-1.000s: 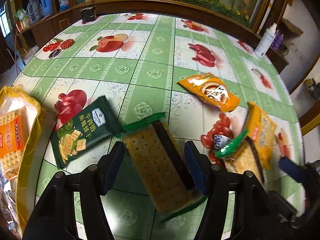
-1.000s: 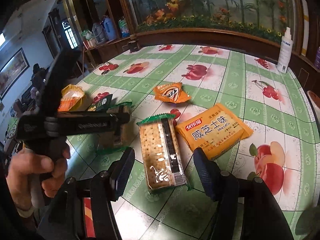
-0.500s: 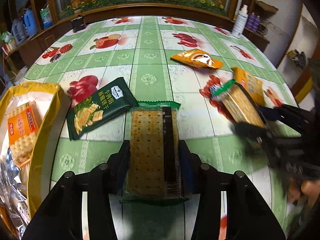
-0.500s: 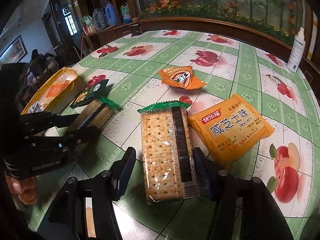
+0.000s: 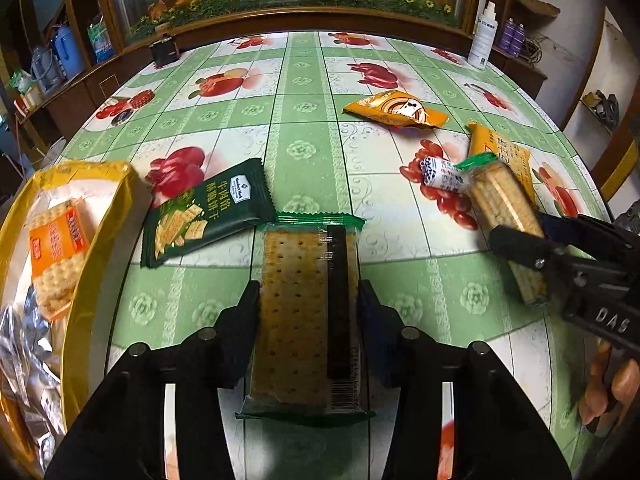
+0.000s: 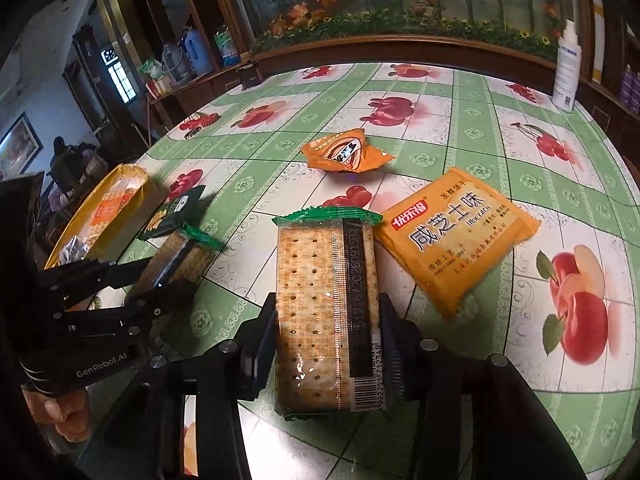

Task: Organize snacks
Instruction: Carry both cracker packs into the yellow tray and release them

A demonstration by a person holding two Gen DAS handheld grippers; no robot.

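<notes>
**Both grippers loaded: one cracker pack each**

Left gripper [image 5: 308,316]: I have its two fingers pressed against the long sides of a clear-wrapped cracker pack with green ends [image 5: 306,312], barcode strip facing up, pack pointing away from me over the table.

Right gripper [image 6: 330,340]: clamped the same way on a second cracker pack [image 6: 328,312], date code and barcode legible along its dark strip. From the left camera I see this gripper at the right edge, its pack tilted.

Table [image 5: 304,92]: round, covered in a green-and-white fruit-print cloth.

Loose snacks on the cloth:
- dark green biscuit packet [image 5: 204,212], lying flat just beyond and left of my left pack.
- large orange biscuit packet [image 6: 456,236], flat, just right of the right pack.
- small orange snack pouch [image 6: 344,152], farther back, well apart from both grippers.
- small white-and-blue wrapped item [image 5: 442,174], beside the tip of the right pack.

Yellow bag [image 5: 100,216]: open at the table's left edge, holding an orange-labelled cracker pack [image 5: 56,256] and silver wrappers.

White spray bottle [image 6: 566,68]: upright at the far right rim.
</notes>
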